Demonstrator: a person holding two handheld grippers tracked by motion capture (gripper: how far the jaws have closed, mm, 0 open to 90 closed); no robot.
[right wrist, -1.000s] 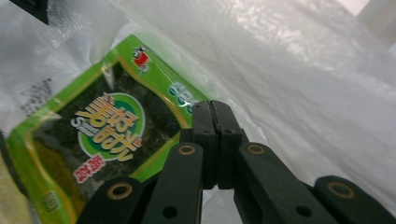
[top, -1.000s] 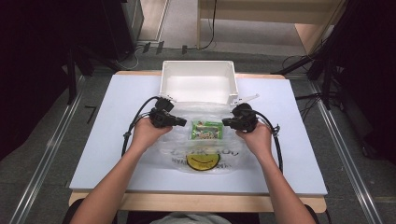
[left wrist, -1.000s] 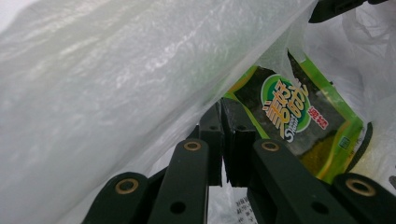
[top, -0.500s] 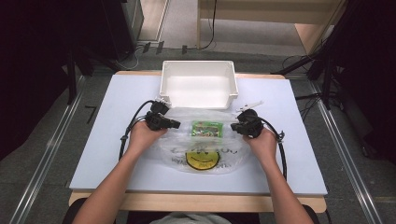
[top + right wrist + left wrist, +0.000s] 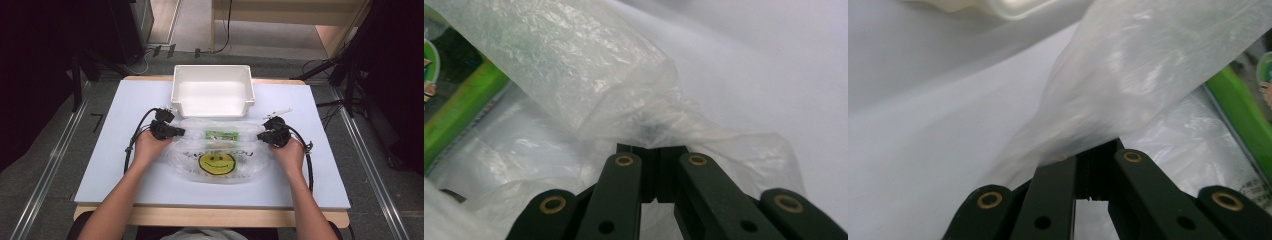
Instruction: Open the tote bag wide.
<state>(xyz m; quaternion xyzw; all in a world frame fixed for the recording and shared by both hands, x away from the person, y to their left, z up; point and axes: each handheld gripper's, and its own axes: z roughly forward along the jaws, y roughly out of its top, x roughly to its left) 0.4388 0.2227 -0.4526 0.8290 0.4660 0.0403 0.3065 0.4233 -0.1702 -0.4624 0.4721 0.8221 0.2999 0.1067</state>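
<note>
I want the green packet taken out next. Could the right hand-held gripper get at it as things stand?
Probably not: the right hand-held gripper is shut on the plastic bag, and the green packet lies inside under the film. It would have to let go first.

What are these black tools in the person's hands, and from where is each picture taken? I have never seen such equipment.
A person sits at a white table and holds a hand-operated gripper in each hand: the left gripper and the right gripper. The high view looks down from above. The other two pictures come from small cameras riding on each gripper, looking along its black jaws. Each gripper is shut on one side of a clear plastic bag printed with a yellow smiley face. Inside the bag lies a green packet. Behind it stands an empty white bin.
</note>
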